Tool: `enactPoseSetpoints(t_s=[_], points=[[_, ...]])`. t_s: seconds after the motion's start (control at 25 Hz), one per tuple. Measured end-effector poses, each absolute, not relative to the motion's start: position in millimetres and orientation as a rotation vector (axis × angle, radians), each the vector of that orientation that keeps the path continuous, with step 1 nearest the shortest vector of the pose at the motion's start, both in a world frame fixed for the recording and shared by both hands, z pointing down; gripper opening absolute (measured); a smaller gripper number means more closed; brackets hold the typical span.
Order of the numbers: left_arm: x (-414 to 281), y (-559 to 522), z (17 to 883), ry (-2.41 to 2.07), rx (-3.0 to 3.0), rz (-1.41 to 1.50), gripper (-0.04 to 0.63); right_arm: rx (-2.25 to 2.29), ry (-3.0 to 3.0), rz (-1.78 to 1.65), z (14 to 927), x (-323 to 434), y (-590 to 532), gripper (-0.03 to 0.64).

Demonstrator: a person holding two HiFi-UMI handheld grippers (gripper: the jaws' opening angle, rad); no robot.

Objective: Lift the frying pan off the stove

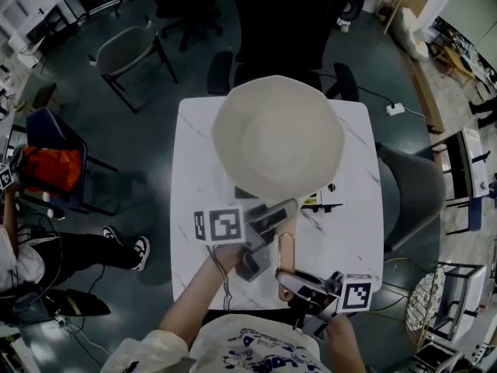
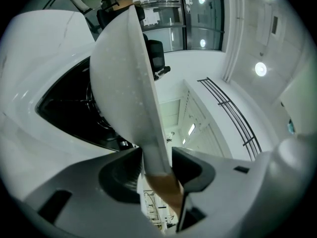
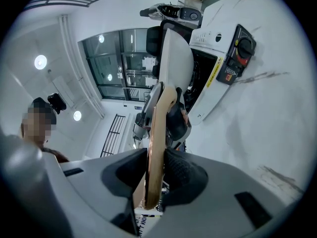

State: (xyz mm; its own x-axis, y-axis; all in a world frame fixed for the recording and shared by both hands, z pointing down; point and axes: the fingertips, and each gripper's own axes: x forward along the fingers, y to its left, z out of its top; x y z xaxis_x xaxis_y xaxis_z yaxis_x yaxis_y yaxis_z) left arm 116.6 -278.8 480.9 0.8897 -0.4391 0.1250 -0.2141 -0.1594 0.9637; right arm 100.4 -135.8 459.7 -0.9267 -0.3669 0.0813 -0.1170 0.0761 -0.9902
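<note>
While you are looking down in the head view, the pale frying pan (image 1: 277,138) is hanging above the stove (image 1: 326,198) and covering most of it, so only the stove's near edge is showing on the white table (image 1: 194,177). The pan's handle (image 1: 284,249) is pointing away from the stove, toward you. Your left gripper (image 1: 270,217) is sitting at the handle's grey stretch, nearer the stove. Your right gripper (image 1: 290,280) is gripping the copper-coloured loop at the end farthest from the stove.

In the left gripper view, the pan is showing edge-on, with the stove's black burner (image 2: 69,113) lying apart from it. The handle is standing between the jaws, which are spread wide. The pads are appearing to rest beside it rather than squeeze it, so this gripper is not gripping.

In the right gripper view, the jaws are pressing on the copper loop from both sides, partly closed and holding firm. Beyond them, the pan is floating clear of the stove, whose knob (image 3: 242,48) is facing the camera.

As a judgement, the lift is looking done, with your right gripper alone carrying the pan off the stove. Only keeping it steady is remaining.
</note>
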Motion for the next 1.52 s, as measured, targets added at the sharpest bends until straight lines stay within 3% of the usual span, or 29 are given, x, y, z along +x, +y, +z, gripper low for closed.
enactPoseSetpoints(t_s=[1.52], points=[[99.2,-256.6,442.3,-0.53,1.757,-0.291,0.173,-0.48,2.332,-1.858,427.8,72.2,-111.8,0.13]])
